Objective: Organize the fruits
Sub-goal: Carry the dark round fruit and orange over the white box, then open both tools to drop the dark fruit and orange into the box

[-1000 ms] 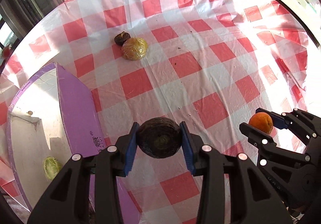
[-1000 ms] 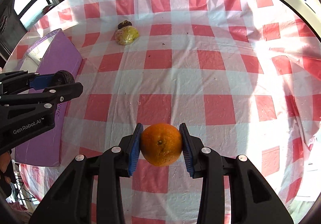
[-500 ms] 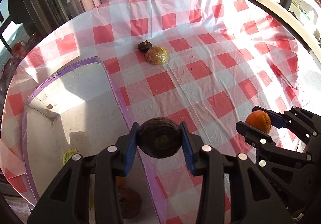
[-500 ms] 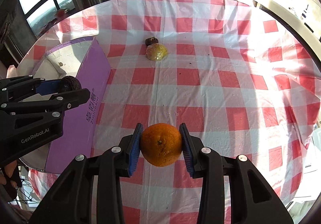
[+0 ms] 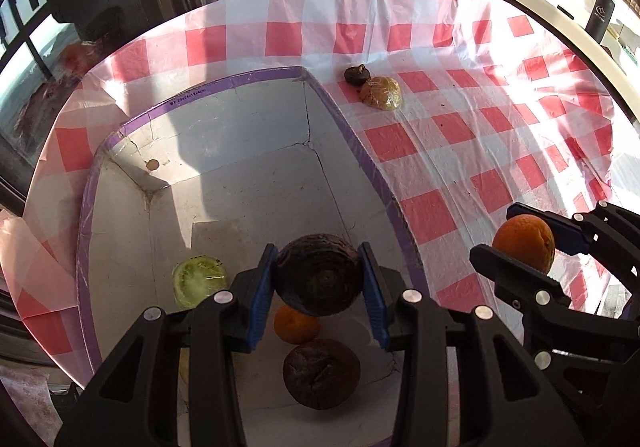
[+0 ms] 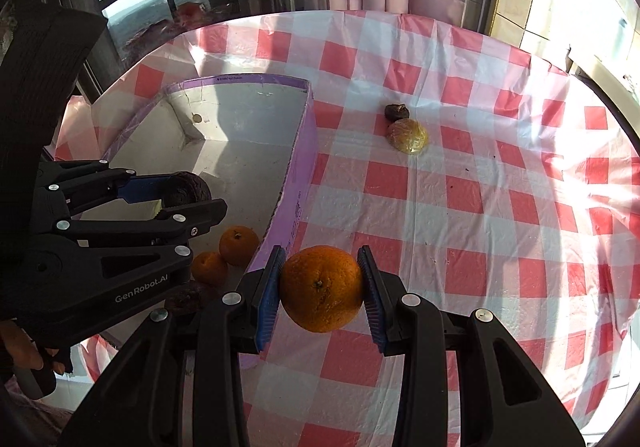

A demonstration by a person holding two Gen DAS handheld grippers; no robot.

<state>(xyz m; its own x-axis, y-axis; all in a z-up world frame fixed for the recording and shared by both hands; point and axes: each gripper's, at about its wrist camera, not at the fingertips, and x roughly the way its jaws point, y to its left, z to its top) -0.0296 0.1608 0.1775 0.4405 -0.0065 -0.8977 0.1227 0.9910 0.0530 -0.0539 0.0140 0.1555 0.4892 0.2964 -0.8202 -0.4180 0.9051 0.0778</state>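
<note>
My left gripper (image 5: 319,287) is shut on a dark brown round fruit (image 5: 319,274) and hangs over the inside of the purple-rimmed box (image 5: 362,151). In the box lie a small orange (image 5: 297,324), another dark brown fruit (image 5: 321,373) and a wrapped green fruit (image 5: 199,279). My right gripper (image 6: 322,289) is shut on a large orange (image 6: 322,289), above the checked cloth just right of the box's wall (image 6: 298,183). Two small oranges (image 6: 239,245) show in the box from this side. A small dark fruit (image 6: 397,111) and a wrapped yellow fruit (image 6: 407,135) lie on the cloth.
The round table wears a red-and-white checked plastic cloth (image 6: 500,207). Windows and curtains stand behind the far edge. A hand (image 6: 24,347) holds the left gripper's handle at the lower left. A dark bottle (image 5: 598,17) stands on a counter at the far right.
Both grippers moved left toward the box with their fruits still held. The left one went from above the cloth to above the box's inside; the right one came up beside the box wall.
</note>
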